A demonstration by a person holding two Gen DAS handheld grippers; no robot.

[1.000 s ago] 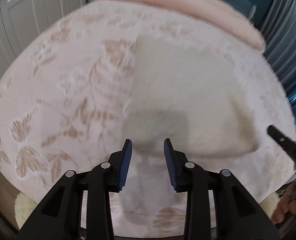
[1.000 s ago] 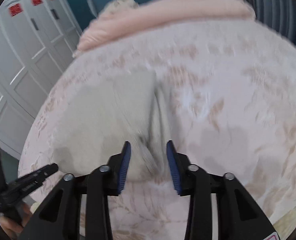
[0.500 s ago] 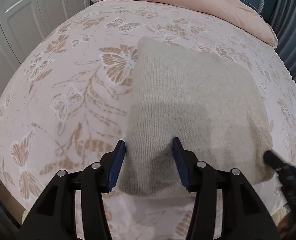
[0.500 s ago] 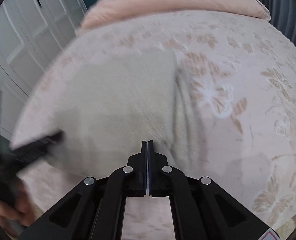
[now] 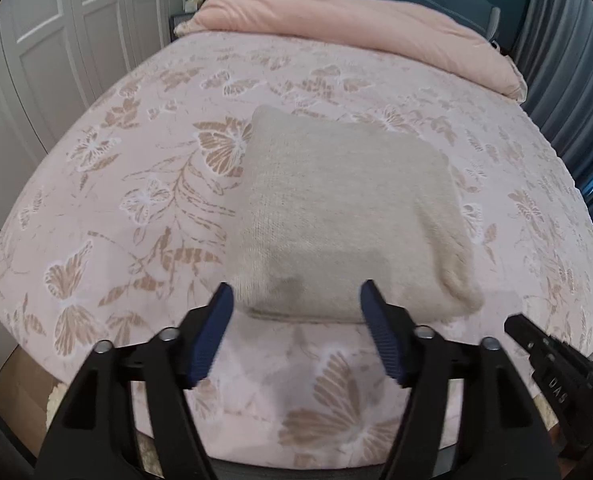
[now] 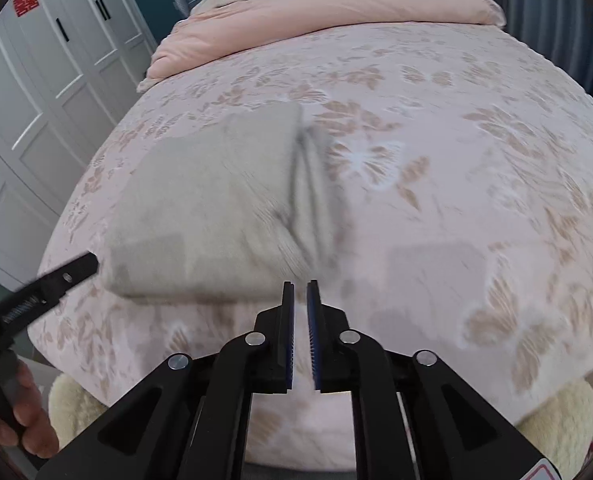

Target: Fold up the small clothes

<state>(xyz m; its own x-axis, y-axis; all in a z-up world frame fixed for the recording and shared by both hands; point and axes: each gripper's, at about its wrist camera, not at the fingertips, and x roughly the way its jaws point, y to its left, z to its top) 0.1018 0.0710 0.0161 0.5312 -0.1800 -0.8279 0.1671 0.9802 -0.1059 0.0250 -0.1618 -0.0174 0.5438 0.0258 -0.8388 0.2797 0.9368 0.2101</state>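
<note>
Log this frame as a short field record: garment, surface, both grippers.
garment: beige knit garment, folded into a rough rectangle, lying flat
surface: pink butterfly-print bedspread; pink quilt bunched at the far end
left gripper: jaws just been opening, nothing between them, near the garment's front edge
right gripper: nearly shut, empty, off the garment's front right corner
</note>
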